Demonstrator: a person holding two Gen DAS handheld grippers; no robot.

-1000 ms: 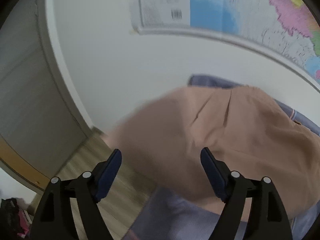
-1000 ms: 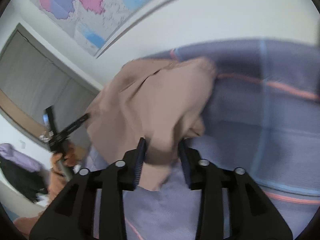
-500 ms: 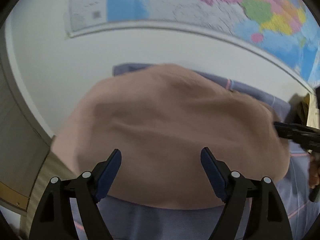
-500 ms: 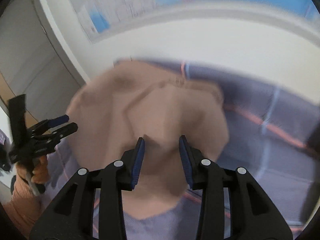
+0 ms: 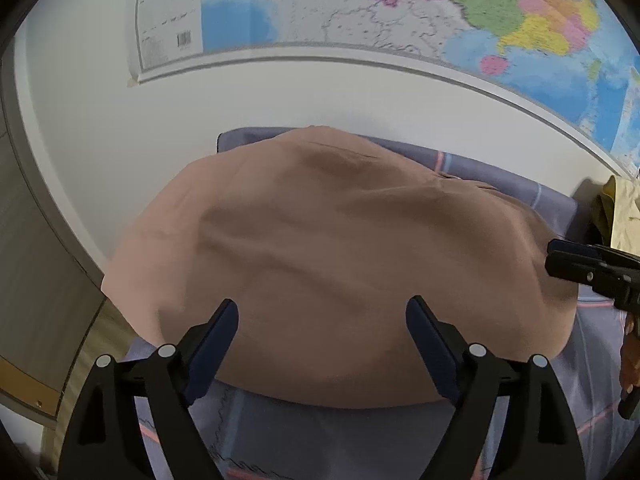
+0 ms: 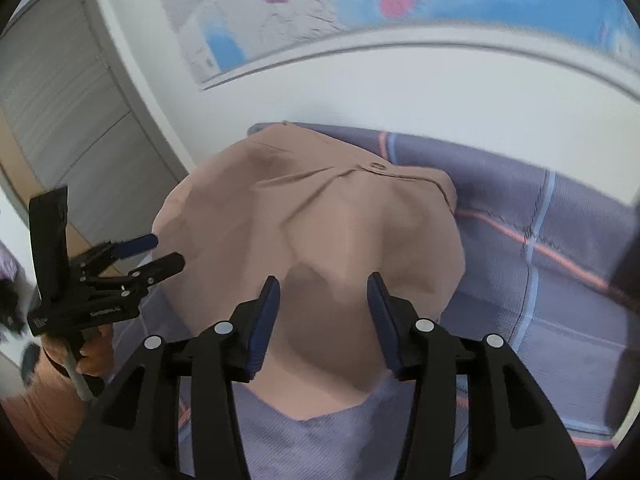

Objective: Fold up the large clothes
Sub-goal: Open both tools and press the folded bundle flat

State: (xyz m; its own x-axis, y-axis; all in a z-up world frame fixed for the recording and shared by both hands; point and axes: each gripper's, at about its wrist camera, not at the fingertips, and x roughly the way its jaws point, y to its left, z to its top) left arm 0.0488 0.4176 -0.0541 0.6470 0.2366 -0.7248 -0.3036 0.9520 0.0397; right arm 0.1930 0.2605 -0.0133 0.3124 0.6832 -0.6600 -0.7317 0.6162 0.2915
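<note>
Both your tools, left tool (image 5: pixel 322 322) and right tool (image 6: pixel 324 300), are opening, gripping nothing; smooth the tan garment (image 5: pixel 340 264) flat before creasing.

A: Both views are evenly bright, soft light with no glare; the plain white wall (image 5: pixel 120 128) looks flat and clean.

B: Shadows?

A: Only gentle ones, in the folds of the tan cotton garment (image 5: pixel 340 248) and under its edge on the lavender plaid bed sheet (image 6: pixel 520 200).

B: Sharpness?

A: The colourful wall map (image 6: pixel 360 4) is smeared by motion in the right view. Fisheye bending curves its border, and the corners go black.
</note>
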